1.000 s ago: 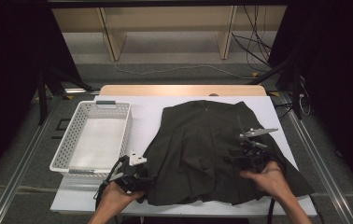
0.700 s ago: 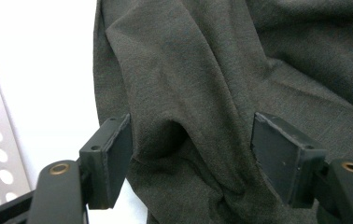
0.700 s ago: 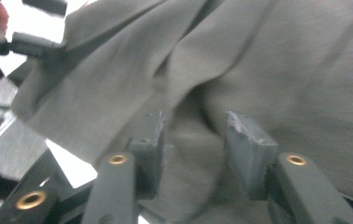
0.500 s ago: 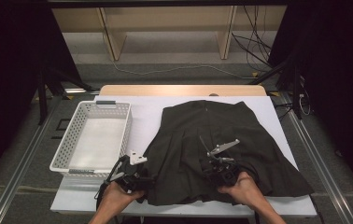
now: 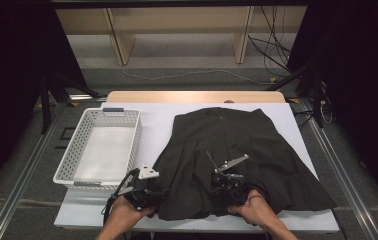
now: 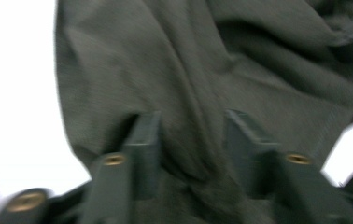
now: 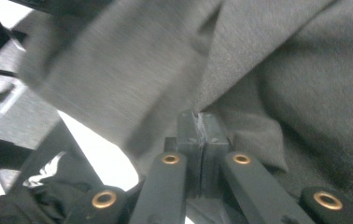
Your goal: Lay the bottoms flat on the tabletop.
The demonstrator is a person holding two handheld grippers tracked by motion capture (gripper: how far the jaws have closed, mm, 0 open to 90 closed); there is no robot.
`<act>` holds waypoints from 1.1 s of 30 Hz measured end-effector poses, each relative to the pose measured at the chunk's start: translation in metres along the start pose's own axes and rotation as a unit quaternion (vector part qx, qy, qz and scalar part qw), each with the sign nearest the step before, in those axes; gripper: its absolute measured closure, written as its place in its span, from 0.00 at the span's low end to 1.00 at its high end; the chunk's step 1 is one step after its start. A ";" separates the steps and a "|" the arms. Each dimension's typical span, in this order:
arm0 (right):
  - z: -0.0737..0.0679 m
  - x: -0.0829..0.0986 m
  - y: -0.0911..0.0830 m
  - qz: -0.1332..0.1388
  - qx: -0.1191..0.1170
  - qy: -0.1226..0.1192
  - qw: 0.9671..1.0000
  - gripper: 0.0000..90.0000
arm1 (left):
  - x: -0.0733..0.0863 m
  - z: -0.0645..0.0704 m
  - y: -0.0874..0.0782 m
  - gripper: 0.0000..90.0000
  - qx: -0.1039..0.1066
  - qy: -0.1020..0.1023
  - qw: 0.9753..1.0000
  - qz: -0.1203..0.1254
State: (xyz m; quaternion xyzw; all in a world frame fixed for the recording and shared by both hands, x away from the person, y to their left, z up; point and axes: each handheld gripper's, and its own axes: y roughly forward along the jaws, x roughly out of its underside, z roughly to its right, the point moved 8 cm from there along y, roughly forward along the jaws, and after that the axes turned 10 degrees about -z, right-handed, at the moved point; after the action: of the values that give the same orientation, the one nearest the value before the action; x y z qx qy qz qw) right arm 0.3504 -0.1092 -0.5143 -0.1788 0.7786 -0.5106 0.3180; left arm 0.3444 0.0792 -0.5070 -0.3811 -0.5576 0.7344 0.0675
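A dark grey pleated skirt (image 5: 237, 145) lies spread on the white table (image 5: 162, 117), waist away from me. My left gripper (image 5: 146, 192) is at the skirt's near left corner. In the left gripper view its jaws stand open (image 6: 193, 140) with a bunched fold of the skirt (image 6: 188, 79) between them. My right gripper (image 5: 229, 189) sits on the near hem at the middle. In the right gripper view its jaws are pressed together (image 7: 198, 123) on a raised fold of the skirt (image 7: 132, 70).
A white perforated basket (image 5: 79, 150) stands empty at the table's left, close to my left gripper. A wooden strip (image 5: 197, 96) borders the far edge. Bare table top shows between basket and skirt. Cables and shelf legs lie on the floor behind.
My right gripper has travelled left and toward me across the skirt, from the right part to the middle of the near hem. The left gripper has stayed at the near left corner.
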 end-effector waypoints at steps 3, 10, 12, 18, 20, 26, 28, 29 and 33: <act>0.004 0.002 0.009 -0.011 0.025 -0.009 1.000 0.99 | 0.004 0.017 0.007 0.81 0.036 0.013 0.999 -0.024; 0.003 0.005 0.017 -0.022 0.051 -0.019 0.998 0.98 | 0.007 0.036 0.025 0.87 0.057 0.031 0.997 -0.051; 0.002 0.005 0.017 -0.022 0.050 -0.021 0.998 0.94 | 0.008 0.043 0.027 0.85 0.072 0.035 0.995 -0.052; 0.001 0.000 0.006 0.001 0.046 -0.026 0.999 0.61 | -0.005 0.034 0.000 0.73 0.079 0.017 0.997 0.002; 0.002 -0.005 -0.005 0.024 0.046 -0.027 0.998 0.53 | -0.011 0.022 -0.013 0.67 0.063 0.000 0.998 0.031; 0.021 -0.017 -0.035 0.084 0.061 -0.001 0.995 0.47 | -0.012 -0.013 -0.024 0.61 -0.013 -0.032 0.998 0.050; 0.028 -0.019 -0.039 0.094 0.064 0.006 0.993 0.47 | -0.006 -0.015 -0.016 0.61 -0.020 -0.032 0.999 0.028; 0.030 -0.020 -0.040 0.097 0.064 0.008 0.993 0.47 | -0.003 -0.015 -0.013 0.62 -0.015 -0.031 0.999 0.017; 0.034 -0.020 -0.041 0.097 0.065 0.009 0.993 0.47 | 0.010 -0.014 0.000 0.62 -0.021 -0.019 0.999 -0.032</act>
State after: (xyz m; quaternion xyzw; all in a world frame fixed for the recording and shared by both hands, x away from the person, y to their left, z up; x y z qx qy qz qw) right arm 0.3868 -0.1371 -0.4804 -0.0767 0.7606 -0.5282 0.3696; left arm 0.3461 0.0953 -0.5136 -0.3503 -0.5860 0.7271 0.0718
